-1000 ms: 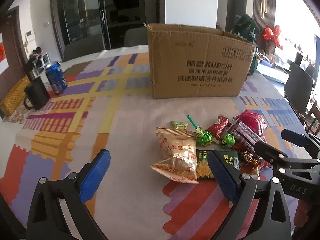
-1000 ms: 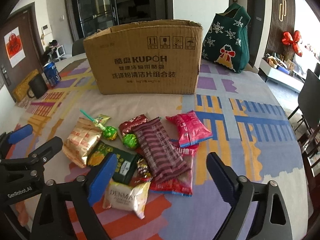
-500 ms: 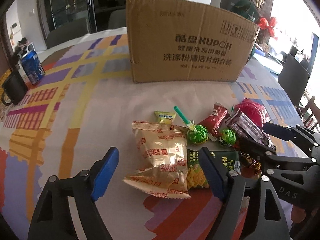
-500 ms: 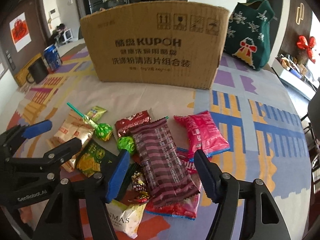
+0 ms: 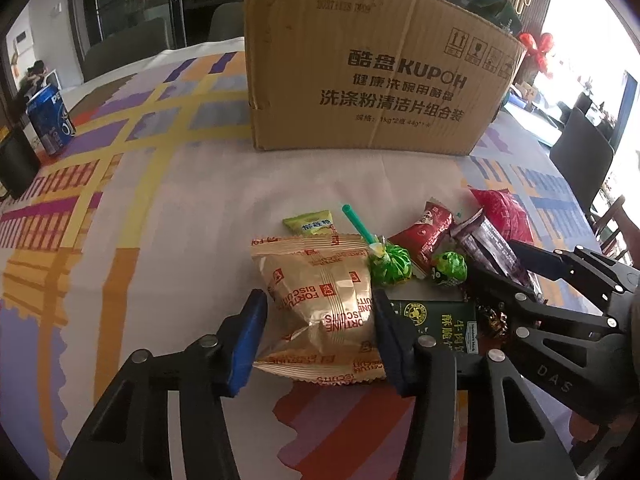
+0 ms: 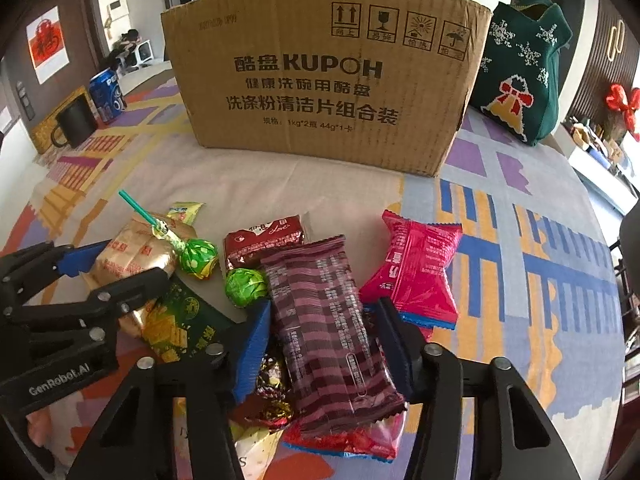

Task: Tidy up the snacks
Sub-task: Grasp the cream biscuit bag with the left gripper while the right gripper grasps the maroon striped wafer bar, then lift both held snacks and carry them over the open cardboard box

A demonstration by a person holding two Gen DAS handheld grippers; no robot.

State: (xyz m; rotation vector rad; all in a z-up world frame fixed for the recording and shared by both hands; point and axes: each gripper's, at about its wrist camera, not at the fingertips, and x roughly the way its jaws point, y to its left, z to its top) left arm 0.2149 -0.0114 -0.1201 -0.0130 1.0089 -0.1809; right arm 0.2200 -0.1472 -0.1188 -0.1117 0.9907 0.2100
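A pile of snacks lies on the patterned tablecloth in front of a cardboard box (image 5: 376,76), which also shows in the right wrist view (image 6: 320,76). My left gripper (image 5: 318,316) is open, its blue fingers on either side of a gold biscuit bag (image 5: 320,300). My right gripper (image 6: 322,322) is open, its fingers on either side of a purple striped wafer pack (image 6: 324,320). A pink bag (image 6: 416,264), two green lollipops (image 6: 200,258) (image 6: 245,286), a red packet (image 6: 264,236) and a dark green cracker pack (image 6: 180,320) lie around them.
A blue soda can (image 5: 50,120) and a black mug (image 5: 14,160) stand at the far left. A green knitted bag (image 6: 524,60) stands right of the box. Dark chairs (image 5: 580,160) stand beside the table's right edge.
Both grippers have moved forward and down into the pile and narrowed. The left now straddles the gold bag, the right straddles the purple pack.
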